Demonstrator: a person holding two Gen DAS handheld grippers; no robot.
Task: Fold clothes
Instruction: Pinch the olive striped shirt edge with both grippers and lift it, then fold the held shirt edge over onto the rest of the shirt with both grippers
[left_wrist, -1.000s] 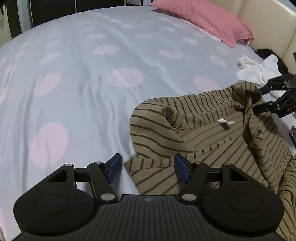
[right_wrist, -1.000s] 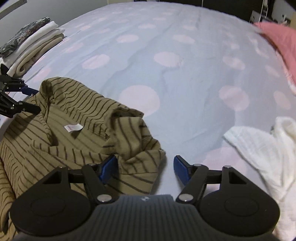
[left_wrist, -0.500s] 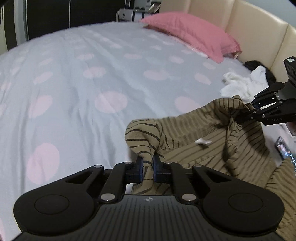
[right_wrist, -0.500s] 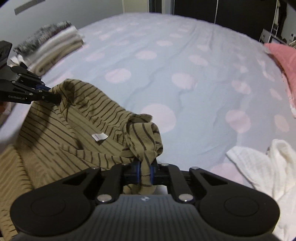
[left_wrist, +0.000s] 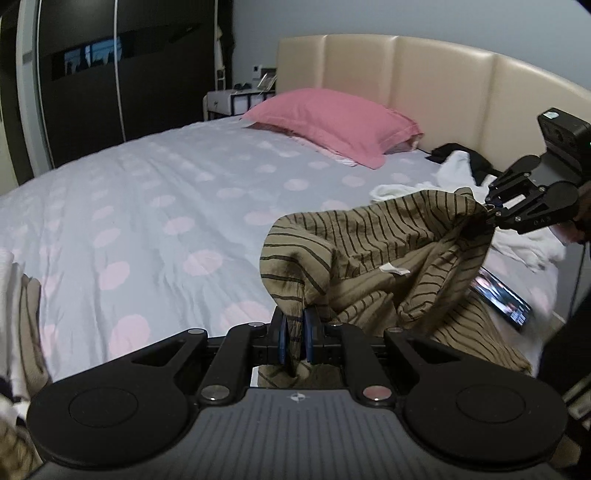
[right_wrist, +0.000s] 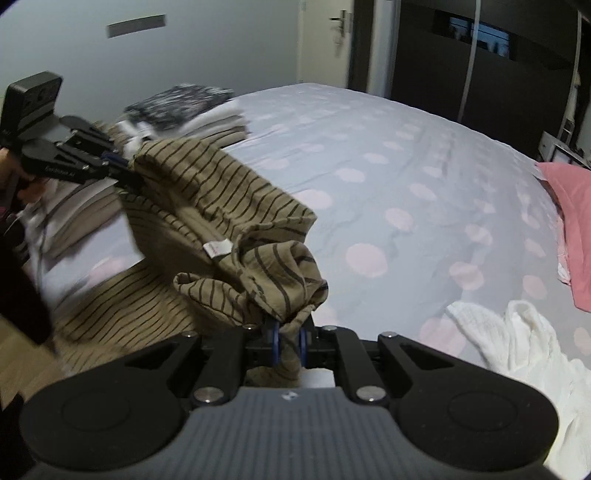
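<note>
Both tongs, left gripper (left_wrist: 294, 340) and right gripper (right_wrist: 289, 342), clench the striped shirt (left_wrist: 373, 254), hoisted above the bed (left_wrist: 155, 206). Lifting stage; next, I'd judge, spread it flat.

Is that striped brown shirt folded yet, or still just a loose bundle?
Not folded. The striped shirt hangs bunched and creased between the left gripper and the right gripper, each with its jaws shut on a corner, its lower part trailing on the bed.
</note>
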